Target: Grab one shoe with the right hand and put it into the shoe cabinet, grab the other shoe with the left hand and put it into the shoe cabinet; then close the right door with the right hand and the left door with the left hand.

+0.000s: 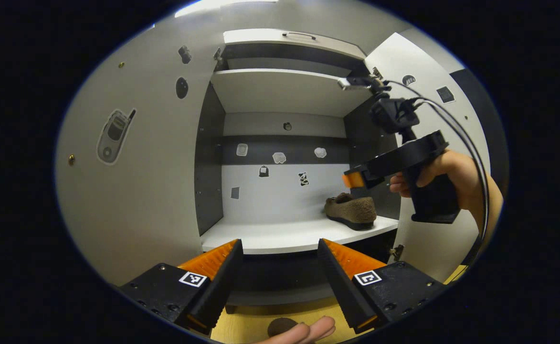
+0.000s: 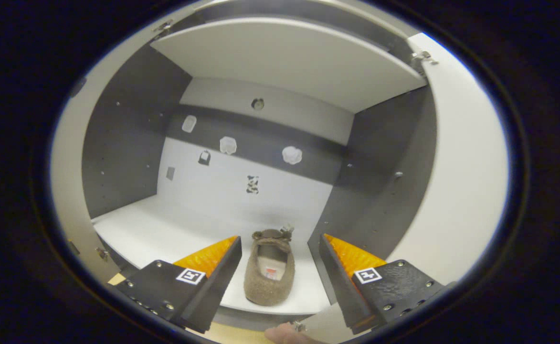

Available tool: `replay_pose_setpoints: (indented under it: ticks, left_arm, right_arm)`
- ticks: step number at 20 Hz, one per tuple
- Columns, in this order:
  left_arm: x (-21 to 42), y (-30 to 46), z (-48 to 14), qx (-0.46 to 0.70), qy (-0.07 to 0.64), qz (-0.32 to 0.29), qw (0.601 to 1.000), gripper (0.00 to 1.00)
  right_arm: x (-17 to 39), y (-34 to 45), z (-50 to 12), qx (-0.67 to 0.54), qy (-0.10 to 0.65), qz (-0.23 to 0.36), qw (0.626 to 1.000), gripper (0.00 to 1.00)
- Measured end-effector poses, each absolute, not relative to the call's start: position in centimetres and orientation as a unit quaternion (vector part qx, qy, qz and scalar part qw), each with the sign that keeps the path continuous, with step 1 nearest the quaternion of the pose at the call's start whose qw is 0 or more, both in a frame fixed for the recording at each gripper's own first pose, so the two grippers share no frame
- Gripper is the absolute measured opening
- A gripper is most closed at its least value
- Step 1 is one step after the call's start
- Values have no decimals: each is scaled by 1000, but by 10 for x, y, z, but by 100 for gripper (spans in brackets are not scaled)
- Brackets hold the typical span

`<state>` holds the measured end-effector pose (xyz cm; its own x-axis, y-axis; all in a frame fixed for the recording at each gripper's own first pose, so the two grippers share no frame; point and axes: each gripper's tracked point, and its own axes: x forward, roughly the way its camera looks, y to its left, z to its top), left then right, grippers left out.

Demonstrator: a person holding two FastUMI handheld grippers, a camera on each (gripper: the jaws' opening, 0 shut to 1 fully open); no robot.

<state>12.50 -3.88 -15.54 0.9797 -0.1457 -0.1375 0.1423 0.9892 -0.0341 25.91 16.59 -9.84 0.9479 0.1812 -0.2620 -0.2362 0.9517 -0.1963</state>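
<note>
One shoe [image 2: 269,270] sits on the cabinet shelf [image 1: 280,236], its long axis running away between my right gripper's [image 2: 280,255] spread, empty fingers; my left gripper [image 1: 280,260] gapes empty too.

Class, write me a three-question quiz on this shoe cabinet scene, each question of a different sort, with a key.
1. True or false: a shoe lies on the shelf.
2. Multiple choice: the shoe lies toward the shelf's A) left end B) middle C) right end.
3. Fill in: the right tool's fingers stand ____ with the shoe between them, untouched.

Key: 1 true; 2 C; 3 open.
</note>
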Motion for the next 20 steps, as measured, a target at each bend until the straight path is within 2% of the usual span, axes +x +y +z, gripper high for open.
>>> replay_pose_setpoints:
  ticks: [3,6,11,15,20]
  left_arm:
    - [121,-28,-156,-16,72,-45,996,96]
    - [113,-31,-159,-13,76,-38,996,96]
    - [100,-32,-198,-11,102,-29,994,97]
    - [72,-29,-269,-23,164,-37,985,97]
    - [29,-37,-377,-50,301,-67,950,98]
  right_arm:
    - [199,157,-83,-93,84,127,984,99]
    - [143,138,-82,-82,46,123,988,98]
    - [72,123,-128,-9,29,138,990,99]
    - [46,98,-135,19,4,112,994,98]
    - [29,86,-109,54,-10,114,992,98]
